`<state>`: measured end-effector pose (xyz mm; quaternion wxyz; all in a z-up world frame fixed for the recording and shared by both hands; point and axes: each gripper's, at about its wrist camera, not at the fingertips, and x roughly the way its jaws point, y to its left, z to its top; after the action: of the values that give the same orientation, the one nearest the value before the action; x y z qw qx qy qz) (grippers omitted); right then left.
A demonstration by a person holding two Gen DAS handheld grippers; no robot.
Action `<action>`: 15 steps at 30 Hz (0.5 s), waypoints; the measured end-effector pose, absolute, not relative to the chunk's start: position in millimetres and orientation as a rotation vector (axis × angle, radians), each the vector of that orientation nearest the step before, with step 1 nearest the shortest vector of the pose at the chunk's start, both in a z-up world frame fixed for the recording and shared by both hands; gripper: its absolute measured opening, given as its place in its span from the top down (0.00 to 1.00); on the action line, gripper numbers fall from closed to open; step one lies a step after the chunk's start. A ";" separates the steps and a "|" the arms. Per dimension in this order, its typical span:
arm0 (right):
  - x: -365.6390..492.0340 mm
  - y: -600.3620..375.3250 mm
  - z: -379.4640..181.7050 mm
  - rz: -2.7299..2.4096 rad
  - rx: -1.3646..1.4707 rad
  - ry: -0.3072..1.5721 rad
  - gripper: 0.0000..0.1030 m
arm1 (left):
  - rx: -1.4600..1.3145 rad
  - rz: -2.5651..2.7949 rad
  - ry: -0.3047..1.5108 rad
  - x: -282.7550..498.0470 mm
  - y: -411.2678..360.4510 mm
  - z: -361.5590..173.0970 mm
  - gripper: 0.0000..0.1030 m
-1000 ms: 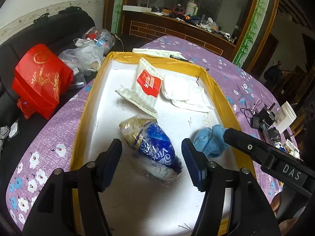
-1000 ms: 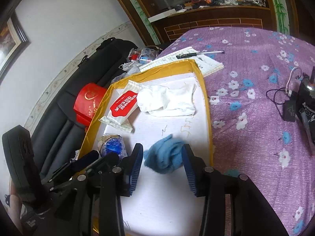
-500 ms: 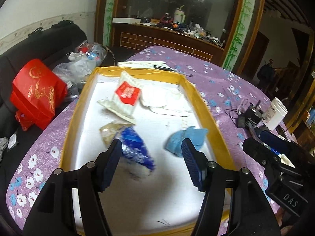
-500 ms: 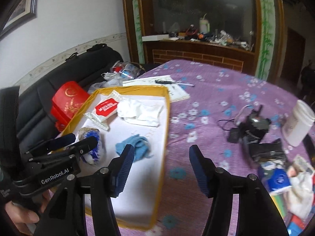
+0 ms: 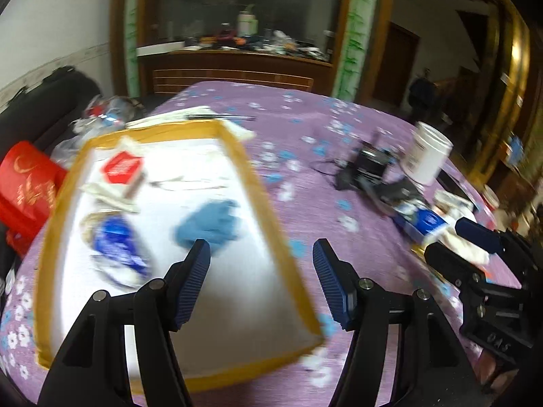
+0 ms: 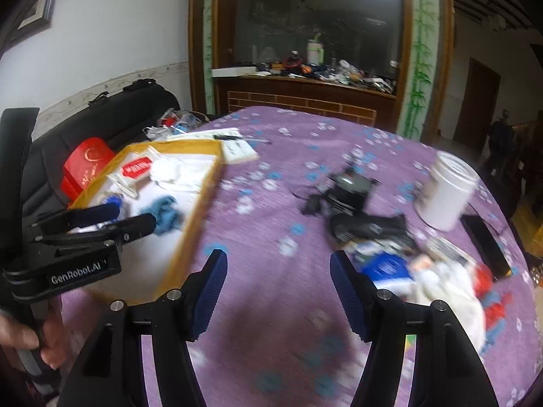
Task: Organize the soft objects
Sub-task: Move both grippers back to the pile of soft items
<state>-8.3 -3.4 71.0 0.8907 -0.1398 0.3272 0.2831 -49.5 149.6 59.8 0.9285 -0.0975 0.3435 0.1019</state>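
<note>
My right gripper [image 6: 278,291] is empty, jaws opening over bare purple cloth. Left gripper [image 5: 261,283] is part open, holding nothing, above the near tray [image 5: 261,190] edge. Next soft pile [image 6: 441,288] lies near right: limp, light fabric, I judge. I'd pinch a raised fold. Blue cloth [image 5: 210,224] already sits in the tray.

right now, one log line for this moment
left gripper: open, empty | right gripper: opening, empty | blue cloth: in tray

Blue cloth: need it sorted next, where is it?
The blue cloth lies in the yellow-rimmed tray, near its right rim, beside the blue packet.
</note>
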 end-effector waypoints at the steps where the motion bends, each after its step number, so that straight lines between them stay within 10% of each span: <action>1: -8.2 -11.9 70.4 0.575 -0.290 0.684 0.37 | -0.189 0.188 0.707 -47.6 139.1 58.7 0.40; 15: 52.4 -200.1 57.1 0.451 -0.113 0.938 0.19 | -0.010 -0.030 0.804 -31.8 24.0 36.2 0.40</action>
<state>52.4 -200.1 57.1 0.8662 -0.0541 0.4477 0.2154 -31.8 24.0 36.2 0.9203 -0.0049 0.3910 -0.0145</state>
